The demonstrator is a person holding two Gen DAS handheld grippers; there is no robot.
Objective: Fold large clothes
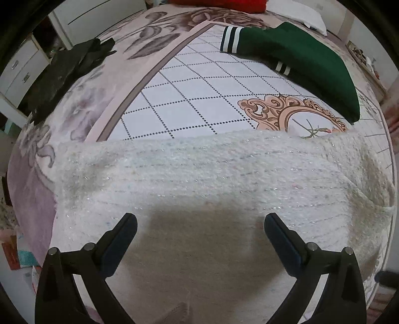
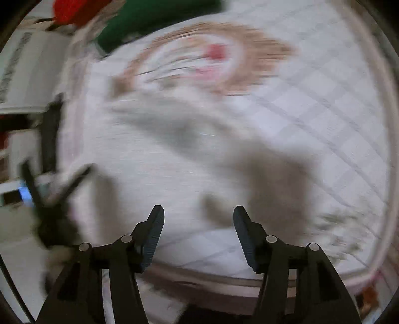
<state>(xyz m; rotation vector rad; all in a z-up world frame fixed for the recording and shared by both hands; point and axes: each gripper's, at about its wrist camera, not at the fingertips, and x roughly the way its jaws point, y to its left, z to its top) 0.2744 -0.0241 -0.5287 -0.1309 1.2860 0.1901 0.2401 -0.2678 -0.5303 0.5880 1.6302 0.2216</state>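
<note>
A fluffy white sweater (image 1: 199,179) lies flat across the near part of the bed, with a sleeve folded along its right side. My left gripper (image 1: 200,223) hovers just above its near part, open and empty. In the blurred right wrist view the white sweater (image 2: 149,154) spreads left and ahead. My right gripper (image 2: 198,216) is open and empty above the bedspread near the sweater's edge. The left gripper (image 2: 49,189) shows at the far left of that view, blurred.
The bedspread (image 1: 194,94) has a dotted grid and a pink ornate medallion (image 1: 294,112). A folded green sweater (image 1: 299,59) lies at the back right, a dark garment (image 1: 67,74) at the back left, a red item (image 1: 219,5) at the head. White drawers (image 1: 22,69) stand left.
</note>
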